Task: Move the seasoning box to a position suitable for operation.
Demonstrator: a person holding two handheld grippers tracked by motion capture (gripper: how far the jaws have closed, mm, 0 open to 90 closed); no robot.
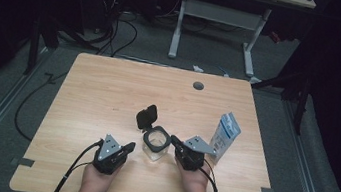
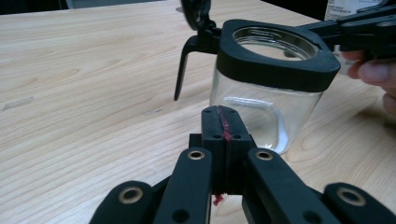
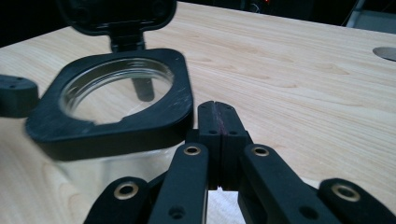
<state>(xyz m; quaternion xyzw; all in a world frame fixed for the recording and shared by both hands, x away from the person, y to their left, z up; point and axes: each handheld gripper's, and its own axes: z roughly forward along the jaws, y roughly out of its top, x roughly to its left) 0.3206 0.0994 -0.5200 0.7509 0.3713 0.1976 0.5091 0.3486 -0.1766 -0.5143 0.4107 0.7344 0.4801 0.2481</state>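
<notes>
While a clear glass jar [image 1: 155, 148] with a black squared collar stands on the wooden table [image 1: 108, 92], both grippers sit close beside it, one on each flank. The jar's hinged black lid [image 1: 147, 116] is flipped open and stands up behind the mouth, away from the person. The inside of the jar looks empty.

In the left gripper view, the left gripper [image 2: 223, 122] has its two black jaws pressed flat together with nothing between them, and the jar [image 2: 261, 98] stands just ahead of the tips and slightly to their right, near but not touching. In the right gripper view, the right gripper [image 3: 218, 117] also has its jaws fully together and empty, with the jar's collar [image 3: 112, 112] just to the left of the tips; whether the tips brush the collar cannot be told. In the high view, a small blue and white packet [image 1: 225, 134] stands upright on the far side of the right gripper [image 1: 176, 143] from the jar, near the right hand [image 1: 193, 177].

The work in hand seems to be handling the open jar. To do it well, one gripper should probably part its jaws before closing in, steady the glass body low down, and keep clear of the raised lid so the jar does not tip or slide.
</notes>
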